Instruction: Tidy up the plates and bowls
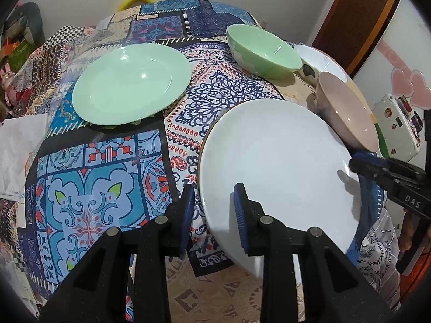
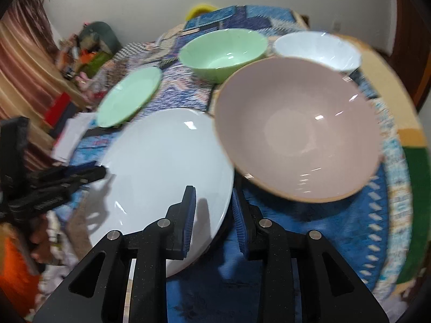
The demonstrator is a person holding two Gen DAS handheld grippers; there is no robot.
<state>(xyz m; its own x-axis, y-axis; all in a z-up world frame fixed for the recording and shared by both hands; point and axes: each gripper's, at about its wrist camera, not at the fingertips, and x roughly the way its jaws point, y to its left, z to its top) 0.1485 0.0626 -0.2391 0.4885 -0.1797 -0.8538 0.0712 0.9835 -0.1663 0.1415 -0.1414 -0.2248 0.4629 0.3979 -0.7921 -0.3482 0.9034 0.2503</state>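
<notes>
The white plate (image 1: 277,167) lies on the table (image 1: 107,161), both grippers at its rim. Left gripper (image 1: 214,212) straddles the 7 o'clock edge, right gripper (image 2: 212,215) the 5 o'clock edge; fingers narrowly parted, pressing uncertain. Green plate (image 1: 132,83) lies at 11 o'clock.

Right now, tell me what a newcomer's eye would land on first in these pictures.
The big white plate fills the near foreground, its rim straddled on opposite sides by the left gripper and right gripper. Right of it sits a large pink bowl, with a green bowl and white bowl behind. A green plate lies farther left on the busy patterned tablecloth.
</notes>
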